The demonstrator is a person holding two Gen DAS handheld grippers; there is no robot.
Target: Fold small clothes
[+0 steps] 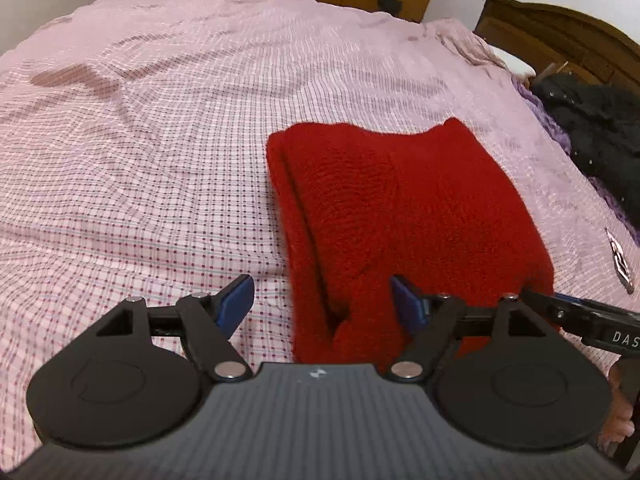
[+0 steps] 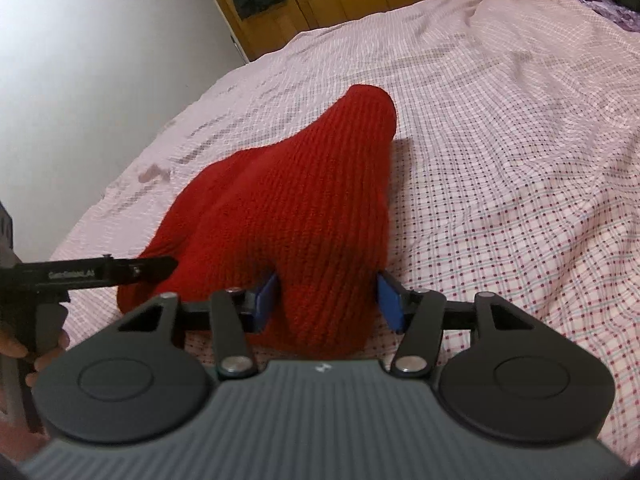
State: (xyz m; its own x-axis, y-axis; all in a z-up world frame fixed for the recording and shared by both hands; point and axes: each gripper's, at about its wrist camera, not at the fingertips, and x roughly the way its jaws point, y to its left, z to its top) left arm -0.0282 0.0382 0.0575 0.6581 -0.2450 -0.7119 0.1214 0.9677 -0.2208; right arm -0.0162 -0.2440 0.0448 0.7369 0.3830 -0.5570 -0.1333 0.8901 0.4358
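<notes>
So there's a red knit sweater (image 1: 404, 216) lying folded on a bed covered with a pink checked sheet (image 1: 152, 152), toward the near side of the bed and closer to the headboard (image 1: 560, 36) end. From the left wrist view you can see it's doubled over, with a layered folded edge running along its left side.

The left gripper (image 1: 324, 304) is spread wide. Its left blue pad sits over bare sheet and isn't touching anything, while the right blue pad is up against the near end of the sweater. Nothing is clamped there.

The right gripper (image 2: 328, 304) is narrower and has the near end of the sweater between its two blue fingers (image 2: 390, 304). The left one digs into the knit and the right one sits right at the fabric's edge, so it looks like it's gripping the bunched end. In that view the sweater humps up away from the gripper into a rounded peak.

Each camera catches the other gripper poking in from the side, right next to the sweater's near end. A dark pile of clothes (image 1: 600, 132) sits at the head end of the bed, well apart from the sweater.
</notes>
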